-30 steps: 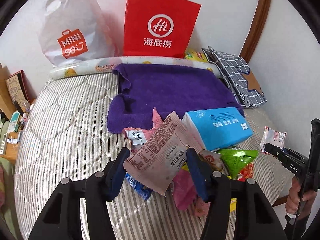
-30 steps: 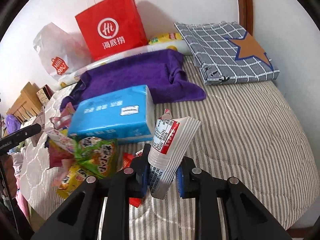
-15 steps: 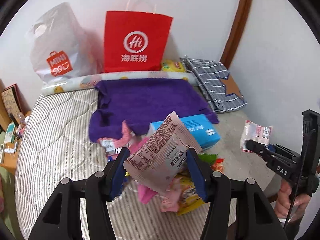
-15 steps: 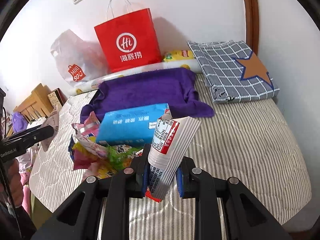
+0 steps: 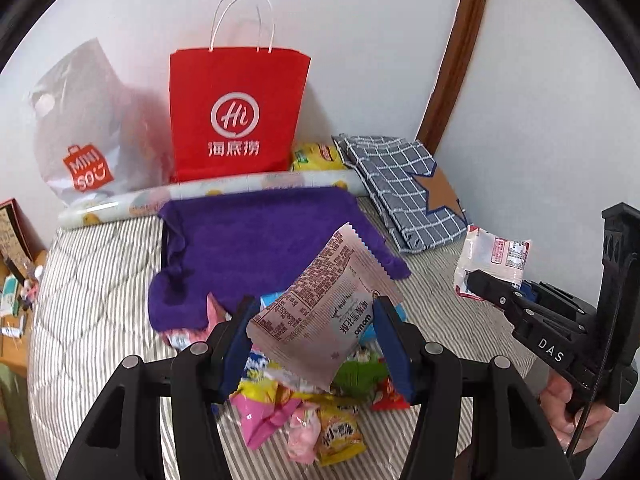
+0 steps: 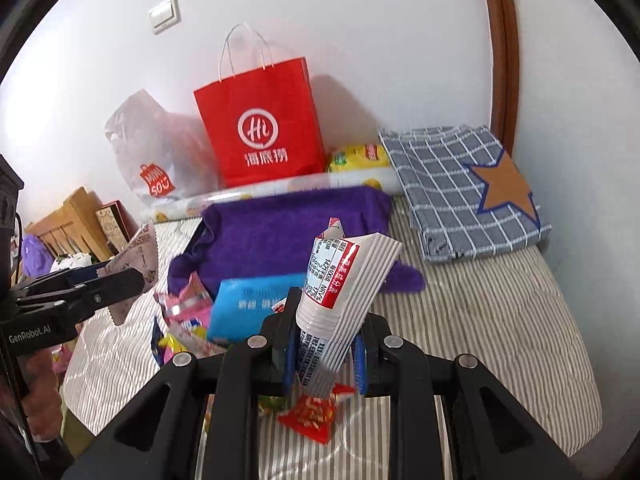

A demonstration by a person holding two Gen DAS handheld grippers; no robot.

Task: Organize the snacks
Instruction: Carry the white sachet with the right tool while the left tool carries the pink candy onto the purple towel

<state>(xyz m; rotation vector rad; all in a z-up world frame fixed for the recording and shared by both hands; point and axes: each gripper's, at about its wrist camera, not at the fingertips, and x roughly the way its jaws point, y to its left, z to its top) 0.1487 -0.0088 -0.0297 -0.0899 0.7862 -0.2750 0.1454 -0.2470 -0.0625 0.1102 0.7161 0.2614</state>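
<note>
The left gripper (image 5: 316, 340) is pinching a pink snack packet (image 5: 324, 312) and the right gripper (image 6: 324, 356) is squeezing a white-and-red packet (image 6: 340, 300), both above the snack pile (image 5: 304, 408) on the bed (image 6: 500, 320). To do this well, the person is probably needing to keep both jaws firm, because such thin wrappers can slip, and to carry the packets to the red paper bag (image 5: 236, 116) at the wall without touching the pile.

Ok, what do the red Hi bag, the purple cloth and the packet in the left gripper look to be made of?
Red Hi bag: matte paper, by its crisp folds and thin white cord handles. Purple cloth: fuzzy terry or fleece, probably a towel. Pink packet in the left gripper: thin printed plastic film, slightly glossy, with a zigzag sealed edge.
</note>
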